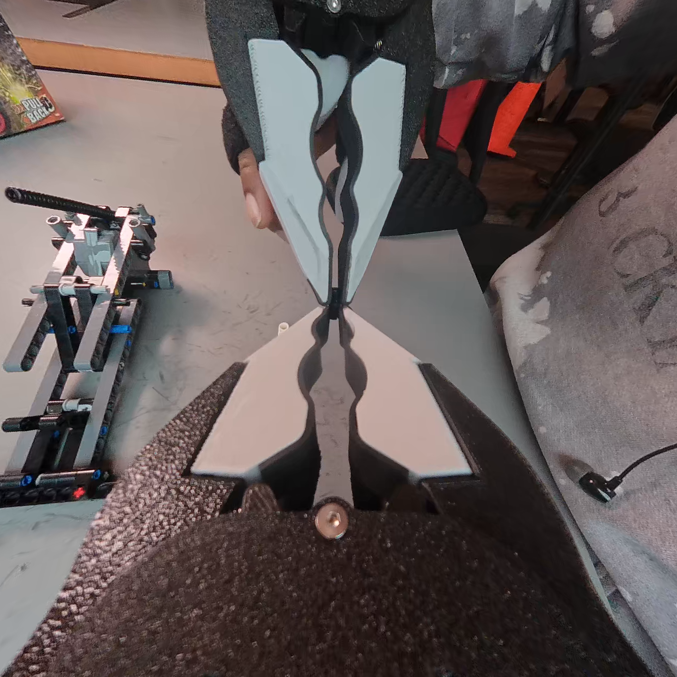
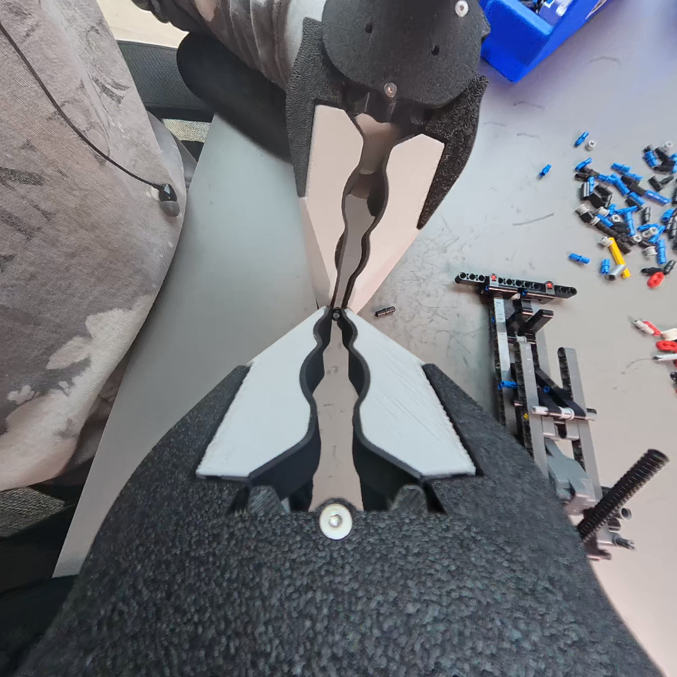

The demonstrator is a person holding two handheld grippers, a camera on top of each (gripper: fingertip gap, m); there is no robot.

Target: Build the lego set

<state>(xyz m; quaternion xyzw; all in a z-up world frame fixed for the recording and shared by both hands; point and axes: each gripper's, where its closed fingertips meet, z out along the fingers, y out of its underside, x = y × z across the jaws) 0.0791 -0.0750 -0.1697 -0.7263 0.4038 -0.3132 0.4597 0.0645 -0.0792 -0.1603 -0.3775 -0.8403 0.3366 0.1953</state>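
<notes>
Grey desk (image 1: 219, 256), scuffed with dark marks, carries the work, and a person in a mottled grey top (image 1: 604, 329) sits at its edge. Nearest in the left wrist view, the left tongs (image 1: 333, 315) are closed almost to touching at the tips, with a wavy slit between the pale fingers further back. They pinch one end of a small black pin (image 1: 334, 303). The right tongs (image 2: 336, 318) meet them tip to tip and are drawn just as close, nipping the other end. The pin thus hangs between the two pairs above the desk, near its edge. A thumb (image 1: 256, 194) shows beside the right tongs' pale finger.

Just left of the tips in the left wrist view a tiny white piece (image 1: 282, 327) peeps out on the desk. In the right wrist view a second black pin (image 2: 384, 311) lies loose just right of the tips.

Farther off lies the half-built frame (image 1: 84, 329) of grey and black beams with blue pins, flat on the desk and apart from both tongs. A black ribbed rod (image 1: 55, 201) sticks out at one end of it. Beyond the frame in the right wrist view a pile of loose parts (image 2: 630, 208), mostly blue and black, is spread out. A blue bin (image 2: 520, 47) stands at the far right. In the left wrist view the corner of a printed box (image 1: 22, 91) lies at the far left.
</notes>
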